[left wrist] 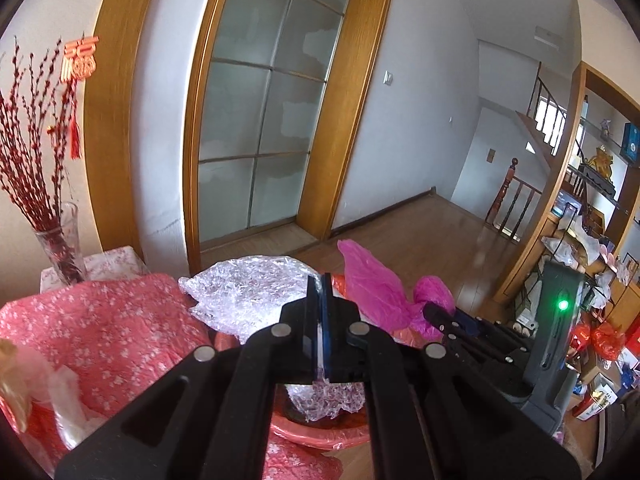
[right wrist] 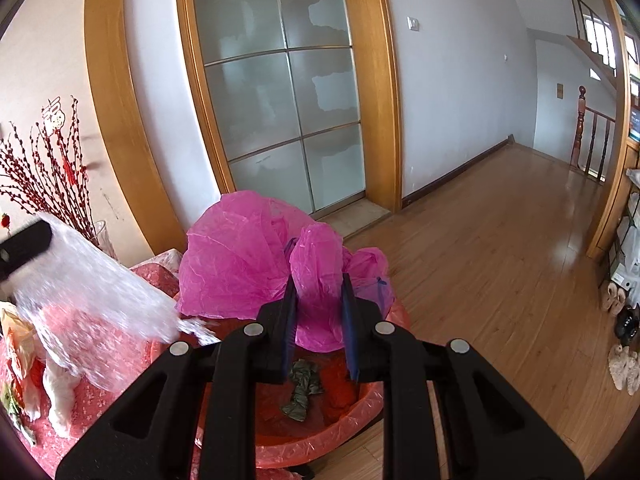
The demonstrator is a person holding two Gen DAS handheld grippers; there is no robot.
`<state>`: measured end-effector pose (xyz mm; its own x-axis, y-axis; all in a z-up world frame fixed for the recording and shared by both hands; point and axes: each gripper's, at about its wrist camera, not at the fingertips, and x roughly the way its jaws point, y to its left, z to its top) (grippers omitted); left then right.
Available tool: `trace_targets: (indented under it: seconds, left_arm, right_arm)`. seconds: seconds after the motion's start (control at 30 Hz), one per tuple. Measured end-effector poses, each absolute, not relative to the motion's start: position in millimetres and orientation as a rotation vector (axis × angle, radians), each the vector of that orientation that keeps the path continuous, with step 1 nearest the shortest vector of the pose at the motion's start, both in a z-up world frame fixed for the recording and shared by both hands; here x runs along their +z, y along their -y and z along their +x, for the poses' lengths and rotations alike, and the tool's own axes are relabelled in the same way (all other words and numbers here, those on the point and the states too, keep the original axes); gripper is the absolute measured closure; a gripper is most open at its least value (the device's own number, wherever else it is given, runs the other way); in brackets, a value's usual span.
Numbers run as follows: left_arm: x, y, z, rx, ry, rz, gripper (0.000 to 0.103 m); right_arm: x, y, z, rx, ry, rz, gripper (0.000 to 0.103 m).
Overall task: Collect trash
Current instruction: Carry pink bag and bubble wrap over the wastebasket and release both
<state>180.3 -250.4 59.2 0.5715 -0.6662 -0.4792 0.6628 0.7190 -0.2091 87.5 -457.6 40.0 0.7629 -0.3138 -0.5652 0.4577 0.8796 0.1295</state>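
Left gripper (left wrist: 320,280) clamped tight on clear bubble wrap (left wrist: 248,292), held over the red-lined bin (left wrist: 320,436), pink bag (left wrist: 376,292) just right.

Right gripper (right wrist: 320,280) pinching the pink bag (right wrist: 248,256) above the same bin (right wrist: 360,412); bubble wrap (right wrist: 92,288) blurred at left.

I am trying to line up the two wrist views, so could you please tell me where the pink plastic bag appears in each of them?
Left wrist view: the pink plastic bag sits right of centre, just right of the left gripper, with the right gripper at its lower right end.
Right wrist view: it fills the centre, bunched between the right gripper's fingers, above the red bin.
Shared landmark: the frosted glass door.
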Motion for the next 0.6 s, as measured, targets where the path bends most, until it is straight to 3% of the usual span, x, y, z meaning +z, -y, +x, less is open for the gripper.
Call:
trace_targets:
  seconds: [0.2,0.33,0.5,0.6]
  left_arm:
    - [26,258,193,-0.775,-0.666,-0.009,0.098]
    - [10,257,199,-0.748,-0.711,-0.001,0.088]
    - [3,242,202,-0.717,-0.713,-0.007,0.078]
    - [2,238,204,-0.712,-0.724,-0.024,0.077]
  right_arm:
    - [32,462,92,-0.383,-0.573,0.296,0.077]
    - [28,462,93,-0.364,-0.581,0.297,0.055]
    - [28,462,90,-0.37,-0.579,0.296,0.051]
    - [28,463,87,-0.379,-0.574,0.306,0.051]
